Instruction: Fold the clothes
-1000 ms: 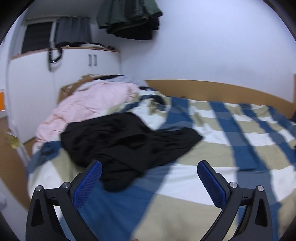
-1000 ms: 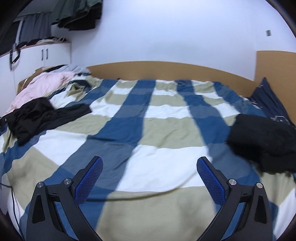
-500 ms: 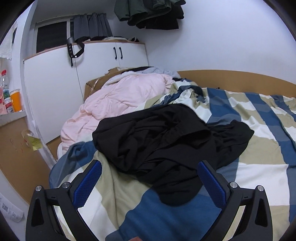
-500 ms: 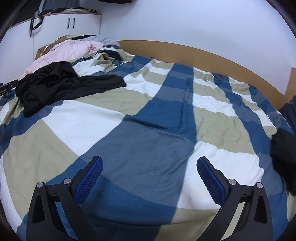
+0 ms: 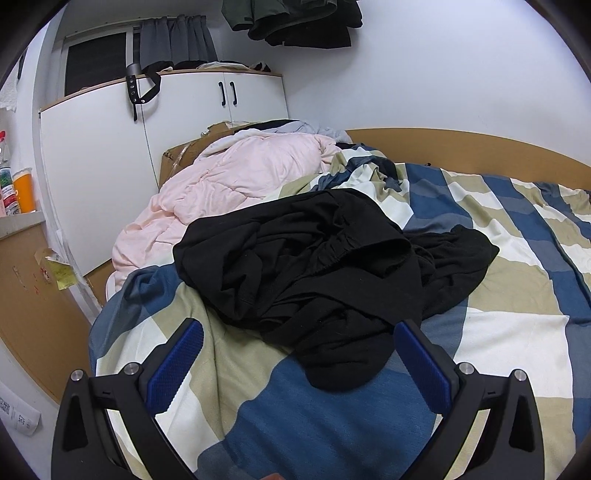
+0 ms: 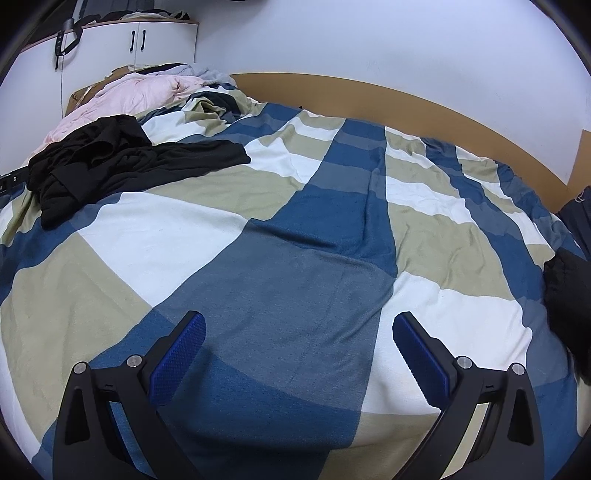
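While both grippers hover over the bed [image 6: 155,251], neither holds anything: the left gripper [image 5: 295,363] has its fingers [image 5: 177,360] spread wide, and the right gripper [image 6: 299,356] has its fingers [image 6: 181,354] spread just as wide.

A crumpled pile of black clothes [image 5: 325,266] lies on the checked blue, beige and white bedspread, just beyond the left gripper's fingertips; its nearest fold hangs down between the two blue pads without touching them. From the right wrist view the same pile [image 6: 110,158] sits far off to the left of the bed, well apart from the right gripper, which faces bare bedspread. A second dark garment [image 6: 565,291] lies at the right edge of the bed.

Behind the black clothes a pink quilt [image 5: 229,184] is heaped against the far left corner of the bed, with a white cupboard [image 5: 110,140] standing beyond it. A wooden headboard [image 6: 388,96] runs along the far side of the bed, under the white wall. Dark clothes [image 5: 295,18] hang high on that wall, above the quilt.
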`<action>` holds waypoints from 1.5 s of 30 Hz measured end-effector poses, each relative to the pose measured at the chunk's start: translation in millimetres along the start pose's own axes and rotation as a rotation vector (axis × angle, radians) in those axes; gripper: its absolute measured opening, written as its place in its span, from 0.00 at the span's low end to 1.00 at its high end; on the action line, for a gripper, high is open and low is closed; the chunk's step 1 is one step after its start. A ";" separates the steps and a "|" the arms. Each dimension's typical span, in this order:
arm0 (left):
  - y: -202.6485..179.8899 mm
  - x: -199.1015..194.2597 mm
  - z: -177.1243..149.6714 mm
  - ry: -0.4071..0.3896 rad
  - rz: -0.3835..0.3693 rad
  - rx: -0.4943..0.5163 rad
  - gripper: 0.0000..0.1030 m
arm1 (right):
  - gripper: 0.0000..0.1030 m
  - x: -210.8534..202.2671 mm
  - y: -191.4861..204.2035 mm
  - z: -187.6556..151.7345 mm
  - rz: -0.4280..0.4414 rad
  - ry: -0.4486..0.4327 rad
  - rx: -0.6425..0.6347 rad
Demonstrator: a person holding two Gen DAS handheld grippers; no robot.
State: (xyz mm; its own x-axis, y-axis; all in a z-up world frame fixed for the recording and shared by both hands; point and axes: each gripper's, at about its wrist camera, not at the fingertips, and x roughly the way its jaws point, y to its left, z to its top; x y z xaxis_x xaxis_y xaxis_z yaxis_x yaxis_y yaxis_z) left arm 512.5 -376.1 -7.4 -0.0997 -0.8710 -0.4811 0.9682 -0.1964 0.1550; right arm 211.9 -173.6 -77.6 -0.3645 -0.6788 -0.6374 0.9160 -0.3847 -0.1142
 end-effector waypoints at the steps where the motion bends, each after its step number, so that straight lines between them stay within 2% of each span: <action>1: -0.6 -0.3 -0.4 0.000 0.002 0.000 1.00 | 1.00 -0.3 0.7 0.1 -0.001 -0.001 -0.001; 15: -10.7 10.9 -9.3 0.048 0.015 0.017 1.00 | 1.00 -0.8 -1.2 -0.5 -0.008 -0.002 0.006; 45: -17.3 10.1 -10.7 0.057 0.015 0.027 1.00 | 1.00 0.7 0.2 -0.7 -0.015 0.004 -0.002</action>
State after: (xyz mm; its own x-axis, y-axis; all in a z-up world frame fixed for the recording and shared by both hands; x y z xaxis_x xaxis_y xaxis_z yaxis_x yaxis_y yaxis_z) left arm 497.1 -376.7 -24.1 -0.0710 -0.8472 -0.5266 0.9629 -0.1960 0.1854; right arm 211.9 -173.7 -78.6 -0.3775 -0.6704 -0.6388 0.9107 -0.3936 -0.1251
